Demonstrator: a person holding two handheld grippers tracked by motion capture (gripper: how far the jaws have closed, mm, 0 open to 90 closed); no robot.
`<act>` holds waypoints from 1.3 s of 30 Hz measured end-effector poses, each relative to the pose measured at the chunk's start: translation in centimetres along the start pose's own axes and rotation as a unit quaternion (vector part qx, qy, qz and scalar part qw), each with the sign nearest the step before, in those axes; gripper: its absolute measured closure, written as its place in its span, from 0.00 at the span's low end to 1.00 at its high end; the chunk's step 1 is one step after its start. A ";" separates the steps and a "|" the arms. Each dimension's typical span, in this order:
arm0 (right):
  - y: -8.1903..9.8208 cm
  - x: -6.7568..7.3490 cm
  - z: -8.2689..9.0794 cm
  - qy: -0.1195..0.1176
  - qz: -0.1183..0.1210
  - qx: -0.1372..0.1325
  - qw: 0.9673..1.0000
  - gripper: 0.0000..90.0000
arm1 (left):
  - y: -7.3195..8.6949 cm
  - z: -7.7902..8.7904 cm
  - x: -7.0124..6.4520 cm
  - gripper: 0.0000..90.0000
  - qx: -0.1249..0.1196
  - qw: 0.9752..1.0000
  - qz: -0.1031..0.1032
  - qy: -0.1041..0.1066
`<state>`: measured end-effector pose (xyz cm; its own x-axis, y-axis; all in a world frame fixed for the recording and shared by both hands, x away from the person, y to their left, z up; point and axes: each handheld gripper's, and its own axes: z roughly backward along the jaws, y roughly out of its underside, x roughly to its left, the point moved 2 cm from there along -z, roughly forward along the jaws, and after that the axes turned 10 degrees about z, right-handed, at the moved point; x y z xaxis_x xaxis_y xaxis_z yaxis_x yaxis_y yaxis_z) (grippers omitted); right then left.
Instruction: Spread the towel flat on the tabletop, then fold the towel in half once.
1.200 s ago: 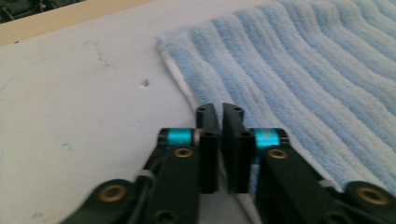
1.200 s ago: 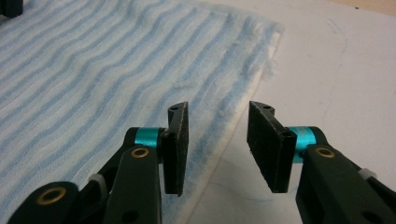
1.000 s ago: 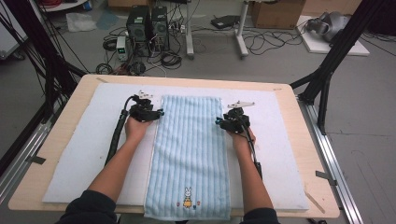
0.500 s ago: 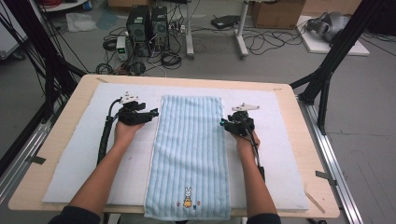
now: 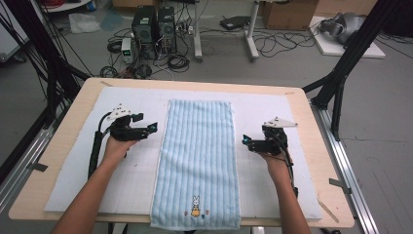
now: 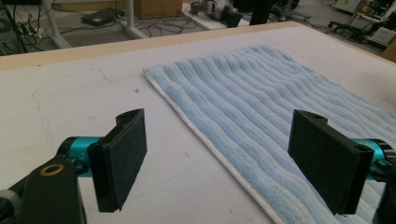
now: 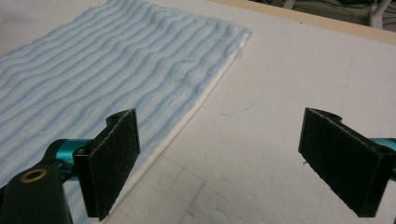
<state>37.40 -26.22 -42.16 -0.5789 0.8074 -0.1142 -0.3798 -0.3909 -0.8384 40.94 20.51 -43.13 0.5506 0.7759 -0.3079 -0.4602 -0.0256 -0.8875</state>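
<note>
High view: towel point(image 5: 197, 161) lies lengthwise, rabbit nearest.

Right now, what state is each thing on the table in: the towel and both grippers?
Light blue striped terry towel: spread flat lengthwise on the white mat, near end over the table edge, ungripped.
Left gripper: jaws just opened, nothing between them, beside the towel's left edge.
Right gripper: jaws just opened, empty, beside the right edge.

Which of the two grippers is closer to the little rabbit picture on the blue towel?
Right, narrowly. The right gripper hovers off the towel's right edge; the left gripper sits farther up its left edge. The rabbit is near the bottom hem.
</note>
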 end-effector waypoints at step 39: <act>0.6 -1.3 2.5 0.001 -0.019 -0.036 0.999 0.13 | 0.4 0.6 -1.4 0.22 -0.009 1.000 0.004 0.017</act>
<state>36.11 -28.63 -41.20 -0.5628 0.8225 -0.0826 -0.3485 -0.3266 -0.8786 39.54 19.74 -42.87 0.5695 0.7543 -0.3267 -0.4527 -0.0439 -0.8906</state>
